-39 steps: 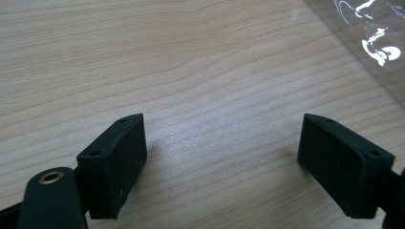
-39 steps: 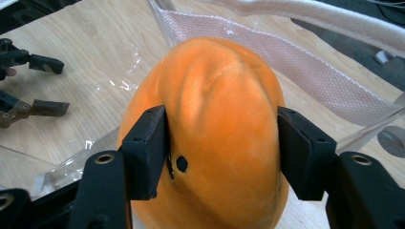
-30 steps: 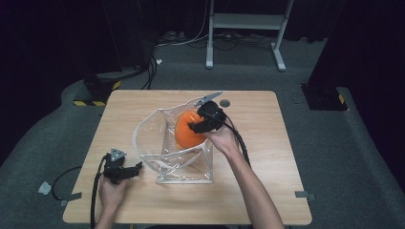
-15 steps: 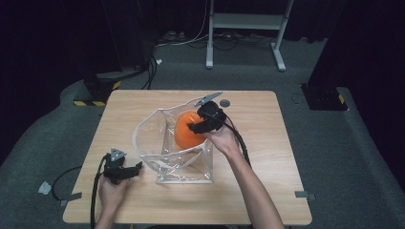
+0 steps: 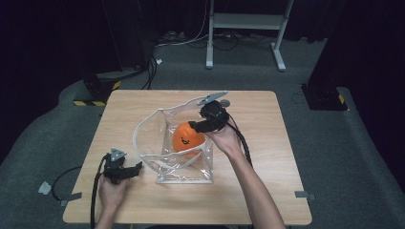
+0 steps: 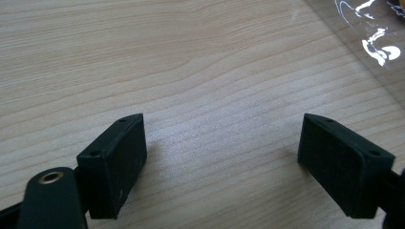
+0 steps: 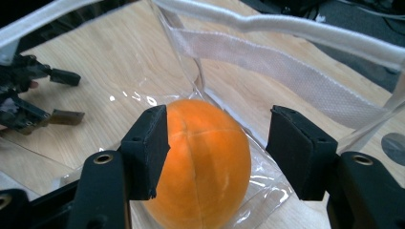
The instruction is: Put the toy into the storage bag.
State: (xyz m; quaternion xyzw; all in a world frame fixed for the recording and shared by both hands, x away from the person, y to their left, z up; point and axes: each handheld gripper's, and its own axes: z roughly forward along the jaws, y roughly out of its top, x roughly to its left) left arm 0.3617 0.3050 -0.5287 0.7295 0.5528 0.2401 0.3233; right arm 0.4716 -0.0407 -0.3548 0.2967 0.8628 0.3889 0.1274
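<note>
An orange ball (image 5: 187, 137) with a dark smiling face sits inside a clear plastic bag (image 5: 184, 169) with white trim, in the middle of the wooden table (image 5: 267, 119). My right gripper (image 5: 196, 126) reaches into the bag from the right. Its jaws have just been closing, and they straddle the ball (image 7: 200, 162). One pad lies against the ball's side; a gap shows at the other. My left gripper (image 5: 136, 168) rests low on the table left of the bag. In its own view the left gripper (image 6: 224, 138) stands open over bare wood.
The bag's white strap (image 7: 267, 52) arches over the ball, and its rim (image 5: 143, 138) stands up on the left. A small grey disc (image 5: 224, 102) lies behind the bag. A metal stand (image 5: 246, 21), cables and black floor blocks (image 5: 95, 88) lie beyond the table's far edge.
</note>
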